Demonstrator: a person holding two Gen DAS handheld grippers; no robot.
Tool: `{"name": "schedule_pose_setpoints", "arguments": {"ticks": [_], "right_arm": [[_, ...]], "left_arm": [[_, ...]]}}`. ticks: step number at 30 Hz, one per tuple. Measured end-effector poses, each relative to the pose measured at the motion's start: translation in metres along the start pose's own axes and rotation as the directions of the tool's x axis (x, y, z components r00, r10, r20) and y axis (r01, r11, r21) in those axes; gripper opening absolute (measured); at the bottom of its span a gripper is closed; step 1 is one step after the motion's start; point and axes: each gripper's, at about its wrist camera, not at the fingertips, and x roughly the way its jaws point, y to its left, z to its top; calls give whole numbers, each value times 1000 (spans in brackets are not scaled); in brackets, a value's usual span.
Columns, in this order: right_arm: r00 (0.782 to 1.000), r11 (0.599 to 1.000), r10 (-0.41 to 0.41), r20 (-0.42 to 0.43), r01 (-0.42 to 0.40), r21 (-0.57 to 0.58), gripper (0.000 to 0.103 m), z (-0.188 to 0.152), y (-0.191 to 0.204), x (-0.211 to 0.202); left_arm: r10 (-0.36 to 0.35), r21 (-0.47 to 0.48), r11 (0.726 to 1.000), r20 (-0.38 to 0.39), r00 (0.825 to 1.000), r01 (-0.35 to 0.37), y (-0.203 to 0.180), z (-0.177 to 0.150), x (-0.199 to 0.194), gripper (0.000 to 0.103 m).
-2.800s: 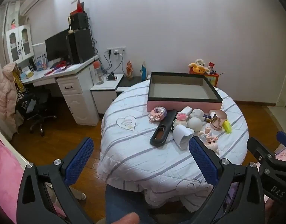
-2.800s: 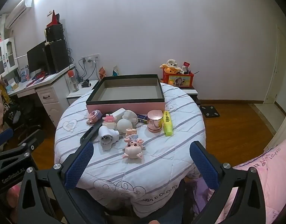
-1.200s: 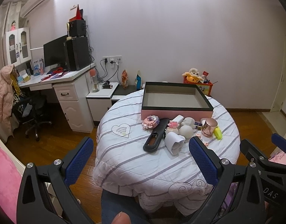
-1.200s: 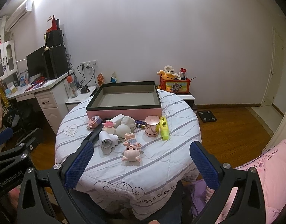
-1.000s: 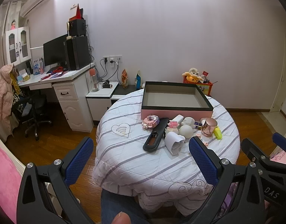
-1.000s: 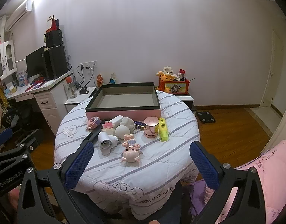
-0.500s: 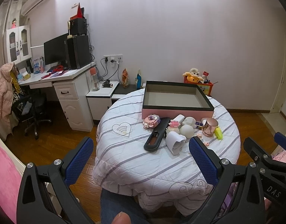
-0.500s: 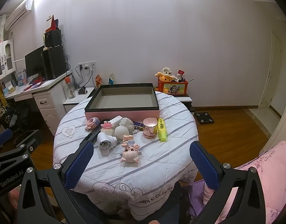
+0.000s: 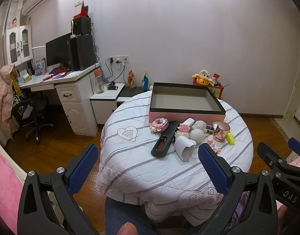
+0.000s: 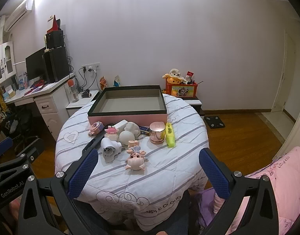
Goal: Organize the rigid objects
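left wrist view: left tool [image 9: 145, 166] spread wide, gripping nothing, held off the near edge of the round surface [image 9: 130, 168]. one black case [image 9: 165, 138] and one white cup [image 9: 184, 147] lie ahead between the fingers; one pink box [image 9: 186, 115] sits at the far edge, open. bare cloth on the left half.

right wrist view: right tool [image 10: 147, 171] released, empty. one pig figurine [image 10: 135, 159] lies nearest, just ahead; one rose-gold jar [image 10: 157, 132] touches one yellow highlighter [image 10: 170, 131] beyond. free cloth along the near edge.
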Motion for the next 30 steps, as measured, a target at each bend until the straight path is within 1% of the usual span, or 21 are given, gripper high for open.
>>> {"name": "schedule_pose_setpoints", "arguments": {"ticks": [6, 10, 13, 16, 19, 21, 24, 30], "right_arm": [[1000, 1000, -3, -28, 3, -1, 103, -3, -4, 17], [998, 1000, -1, -61, 0, -3, 103, -5, -8, 39], [996, 1000, -8, -87, 6, -18, 103, -8, -11, 58], [992, 1000, -11, -125, 10, -15, 103, -11, -18, 82], [989, 1000, -13, -149, 13, -2, 103, -12, -27, 101], [985, 1000, -17, -170, 19, 10, 103, -12, -34, 114], [980, 1000, -24, -195, 28, 15, 103, -10, -41, 131], [976, 999, -38, -215, 37, -5, 103, -7, -45, 152]], "left_arm": [[7, 4, 1000, -29, 1000, -7, 2, -7, 22, 103], [13, -2, 1000, -71, 997, -13, 7, -10, 49, 103], [1, -10, 1000, -101, 995, -2, 11, -11, 72, 103], [-2, 6, 1000, -126, 992, 2, 8, -12, 97, 103], [-17, 34, 999, -154, 988, 22, 0, -12, 125, 103], [-13, 54, 998, -177, 984, 23, -5, -13, 142, 103], [-19, 59, 998, -199, 980, 31, -7, -13, 158, 103], [-19, 56, 998, -231, 973, 33, -7, -11, 183, 103]]}}
